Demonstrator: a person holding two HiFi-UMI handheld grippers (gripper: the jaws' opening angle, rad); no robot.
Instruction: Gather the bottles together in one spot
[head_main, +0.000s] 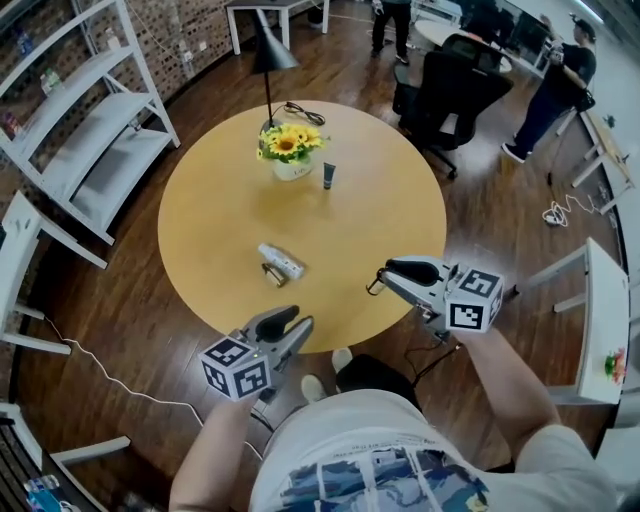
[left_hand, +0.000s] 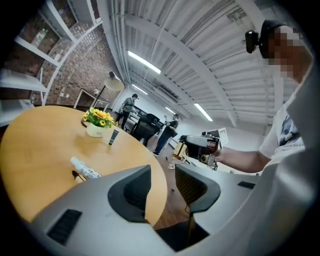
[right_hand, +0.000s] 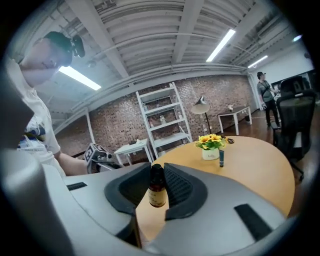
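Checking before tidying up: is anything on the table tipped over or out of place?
Yes: the white bottle lies on its side on the table, while the dark tube by the flower pot stands upright.

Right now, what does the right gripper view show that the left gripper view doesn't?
Right gripper view only: a small amber bottle clamped in the tongs of the right gripper.
Left gripper view only: a white bottle lying on its side with a small dark thing beside it, and the tongs of the left gripper apart with nothing between them.
Both: the round table, the flower pot, the dark tube standing beside it, and the lamp.
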